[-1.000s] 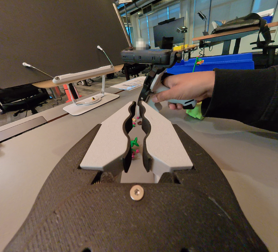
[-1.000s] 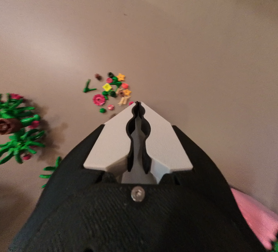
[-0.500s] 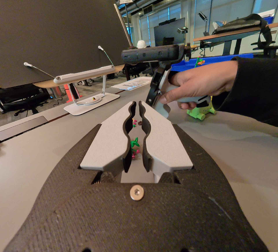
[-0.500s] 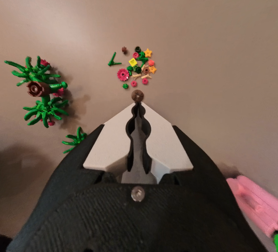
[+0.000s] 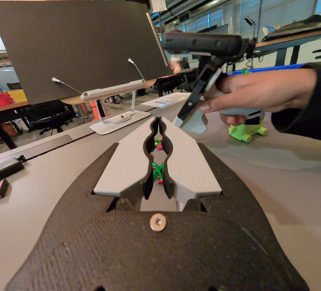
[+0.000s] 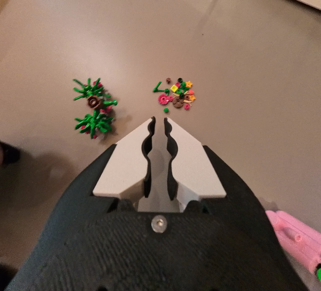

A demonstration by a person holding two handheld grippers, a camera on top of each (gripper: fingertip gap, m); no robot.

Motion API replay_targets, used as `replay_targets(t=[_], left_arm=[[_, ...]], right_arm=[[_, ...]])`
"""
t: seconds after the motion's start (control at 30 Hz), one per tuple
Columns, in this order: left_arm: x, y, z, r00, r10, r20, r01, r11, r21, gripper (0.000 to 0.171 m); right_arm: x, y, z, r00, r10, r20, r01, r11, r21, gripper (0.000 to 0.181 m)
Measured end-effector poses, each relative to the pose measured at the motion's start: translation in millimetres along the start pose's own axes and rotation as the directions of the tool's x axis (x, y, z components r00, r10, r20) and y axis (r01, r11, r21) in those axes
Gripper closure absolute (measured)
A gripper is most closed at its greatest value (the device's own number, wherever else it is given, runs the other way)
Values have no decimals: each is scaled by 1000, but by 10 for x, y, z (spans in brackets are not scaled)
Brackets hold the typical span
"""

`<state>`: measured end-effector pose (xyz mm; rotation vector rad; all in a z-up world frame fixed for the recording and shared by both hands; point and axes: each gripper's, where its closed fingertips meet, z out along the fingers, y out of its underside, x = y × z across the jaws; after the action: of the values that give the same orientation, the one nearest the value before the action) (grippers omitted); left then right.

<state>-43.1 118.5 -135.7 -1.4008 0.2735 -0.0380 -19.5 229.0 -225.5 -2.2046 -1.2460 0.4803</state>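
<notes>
Grey worktop (image 6: 225,57) is carrying a green plant cluster (image 6: 93,107) beside tiny loose pieces (image 6: 177,95). Right gripper (image 6: 159,118) is hovering spread, empty; left gripper (image 5: 159,117) is nearly pressed together, empty. A careless nudge could be scattering them.

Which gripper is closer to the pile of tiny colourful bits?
Right. The right gripper hangs open just above the pile of tiny pieces; the left gripper, nearly shut, is farther back.

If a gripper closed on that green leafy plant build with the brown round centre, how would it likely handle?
The green leafy plant build looks light: thin plastic fronds around a brown centre. The fronds would probably flex or slip between flat fingers, so a pinch on the centre seems safer. Made of clipped pieces, it may shed parts if squeezed. The right gripper is open above the table.
</notes>
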Motion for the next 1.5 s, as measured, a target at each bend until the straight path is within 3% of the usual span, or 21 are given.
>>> replay_targets(t=[0.23,0.43,0.73,0.87,1.0,1.1,1.13,1.2,1.27,1.33,1.43,1.5], left_arm=[[-149,5,-8,994,-104,32,104,995,7,171],[-267,13,-27,980,-192,48,191,981,23,171],[-308,17,-35,974,-220,55,219,975,30,171],[-345,22,-44,966,-253,54,251,967,37,171],[-415,34,-60,948,-315,51,312,949,50,171],[-298,38,-43,924,-379,-44,380,925,21,169],[-178,34,-26,888,-443,-122,444,896,-19,165],[56,40,26,744,-623,-242,607,781,-145,140],[241,77,65,588,-754,-294,704,656,-272,118],[378,97,70,474,-821,-318,741,567,-360,108],[546,106,46,396,-849,-351,729,523,-442,119],[622,127,36,385,-849,-362,710,523,-471,141]], right_arm=[[-443,277,-287,982,-106,157,97,993,62,156],[-625,603,-271,975,-181,129,172,982,80,154],[-596,654,-70,982,-157,101,146,984,103,119],[-622,629,-40,978,-182,98,171,978,117,133],[-594,630,-86,974,-214,70,203,969,142,135],[-604,478,-270,962,-274,23,256,924,285,135],[-629,399,-376,951,-308,-1,288,890,354,135],[-700,256,-617,921,-384,-71,370,799,474,135],[-763,170,-809,879,-451,-157,459,708,536,135],[-830,144,-914,834,-505,-222,534,637,556,136],[-937,167,-965,771,-571,-281,616,559,555,136],[-989,178,-987,739,-596,-315,653,517,553,135]])
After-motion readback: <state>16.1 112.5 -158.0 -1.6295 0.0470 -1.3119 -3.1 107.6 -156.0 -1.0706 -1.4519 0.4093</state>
